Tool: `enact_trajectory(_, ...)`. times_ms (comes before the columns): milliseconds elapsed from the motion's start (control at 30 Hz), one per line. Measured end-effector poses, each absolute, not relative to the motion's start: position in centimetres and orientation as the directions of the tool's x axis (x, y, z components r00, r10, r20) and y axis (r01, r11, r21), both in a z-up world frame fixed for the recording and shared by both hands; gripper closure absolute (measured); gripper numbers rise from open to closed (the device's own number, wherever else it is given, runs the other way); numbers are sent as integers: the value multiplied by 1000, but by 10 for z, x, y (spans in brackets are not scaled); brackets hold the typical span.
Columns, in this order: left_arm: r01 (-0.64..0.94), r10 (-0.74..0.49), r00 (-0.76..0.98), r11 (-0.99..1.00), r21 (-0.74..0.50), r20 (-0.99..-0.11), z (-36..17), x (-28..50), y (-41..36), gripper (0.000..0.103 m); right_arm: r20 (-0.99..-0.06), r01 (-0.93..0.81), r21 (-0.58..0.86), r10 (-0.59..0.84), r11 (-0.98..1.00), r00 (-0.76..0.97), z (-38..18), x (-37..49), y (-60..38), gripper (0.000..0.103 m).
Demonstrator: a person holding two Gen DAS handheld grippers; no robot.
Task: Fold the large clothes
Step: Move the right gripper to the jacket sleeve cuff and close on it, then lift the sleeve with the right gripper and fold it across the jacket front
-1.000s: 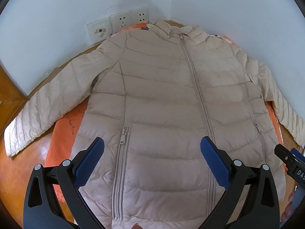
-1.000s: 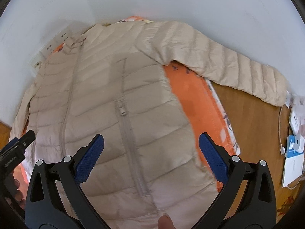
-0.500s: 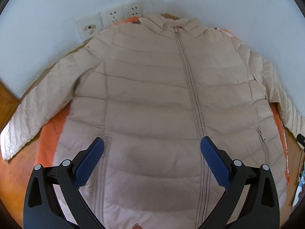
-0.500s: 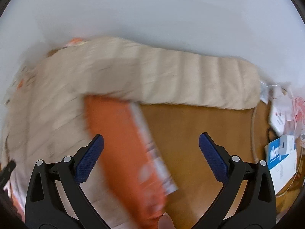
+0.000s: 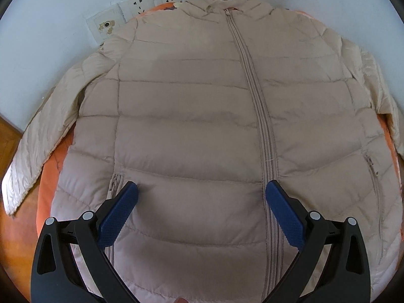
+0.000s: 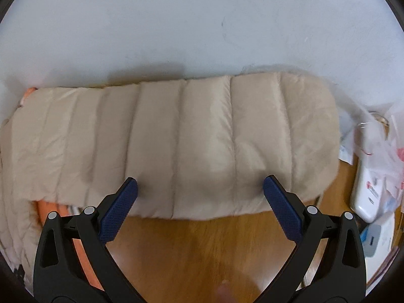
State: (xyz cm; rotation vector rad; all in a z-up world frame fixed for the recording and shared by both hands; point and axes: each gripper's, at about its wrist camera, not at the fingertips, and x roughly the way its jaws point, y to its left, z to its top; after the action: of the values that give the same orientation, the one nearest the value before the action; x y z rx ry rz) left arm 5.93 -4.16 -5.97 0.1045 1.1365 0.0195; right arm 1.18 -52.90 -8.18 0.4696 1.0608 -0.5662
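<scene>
the beige puffer jacket (image 5: 192,131) lies flat, front up and zipped, on an orange cloth (image 5: 46,186) on the wooden floor (image 6: 202,247). your left gripper (image 5: 200,193) hovers spread wide over its hem; your right gripper (image 6: 199,189), equally wide, faces its outstretched sleeve (image 6: 176,136), holding nothing.

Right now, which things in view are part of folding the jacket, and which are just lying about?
Part of the job:
jacket
its right sleeve
left tongs, open
right tongs, open
orange cloth under the jacket

Lying about:
wall sockets
white box
plastic bag
</scene>
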Motion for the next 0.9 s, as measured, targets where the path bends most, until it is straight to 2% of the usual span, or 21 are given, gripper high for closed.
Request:
enact_trajectory(300,16,30,431,999,41,-902,-68,57,-35,5,-874,625,34,-280,780,397,-84,1,-515,4)
enact_trajectory(400,13,24,434,999,33,-901,-69,57,-35,5,-869,609,31,-280,793,409,-81,-3,-500,11)
enact_trajectory(433,13,23,438,999,32,-898,-69,57,-35,5,-866,599,30,-279,800,416,-79,-2,-494,20)
enact_trajectory(467,12,24,444,999,32,-896,-70,57,-35,5,-863,589,31,-275,808,424,-77,-2,-489,33)
enact_trajectory(500,13,25,452,999,34,-892,-70,56,-35,5,-863,579,31,-270,815,427,-73,-4,-478,40)
enact_trajectory(567,15,27,466,999,39,-885,-70,52,-37,5,-866,555,42,-247,831,435,-69,-3,-470,73)
enact_trajectory(633,13,24,462,999,34,-887,-68,52,-37,5,-871,536,91,-194,839,452,-63,-3,-464,91)
enact_trajectory(900,37,8,433,999,27,-901,-53,49,-32,5,-809,455,115,-182,883,559,4,-20,-435,95)
